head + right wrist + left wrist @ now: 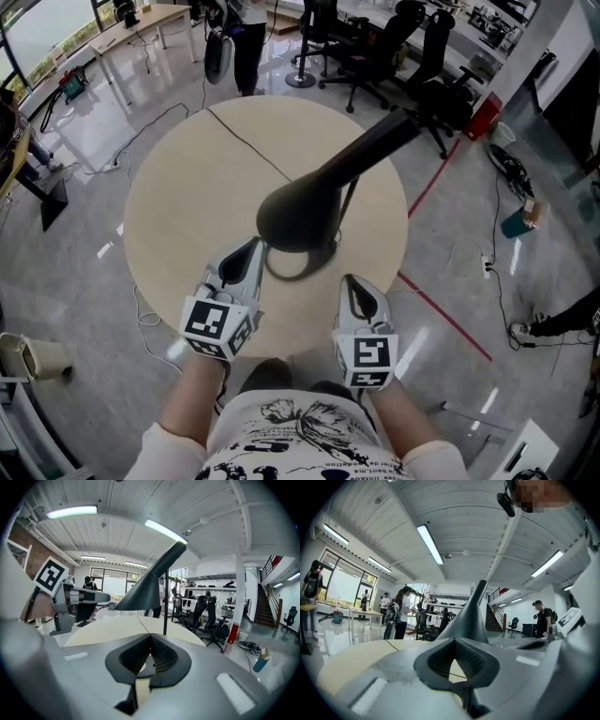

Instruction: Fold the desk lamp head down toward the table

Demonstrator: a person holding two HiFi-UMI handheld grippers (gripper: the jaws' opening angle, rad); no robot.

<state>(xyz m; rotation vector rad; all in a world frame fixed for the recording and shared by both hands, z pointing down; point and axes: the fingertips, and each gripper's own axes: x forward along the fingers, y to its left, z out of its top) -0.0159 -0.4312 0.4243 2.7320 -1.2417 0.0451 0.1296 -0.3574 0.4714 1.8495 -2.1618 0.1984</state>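
A black desk lamp stands on the round beige table [178,206]. Its cone-shaped head [305,211] is tilted up, and its ring base [302,264] lies near the table's front edge. My left gripper [253,248] sits just left of the base, shut and empty. To the right of the base, my right gripper [352,283] is shut with nothing in it. The left gripper view has the head [471,618] rising just beyond my left gripper [457,663]. In the right gripper view, the head [147,588] and thin stem [165,609] stand ahead of my right gripper [150,660].
The lamp's black cord [246,141] runs across the table to its far edge. Office chairs [375,47] stand behind the table, and a person [246,37] stands at the far side. A red floor line [445,314] passes on the right. A bin [42,358] lies at the lower left.
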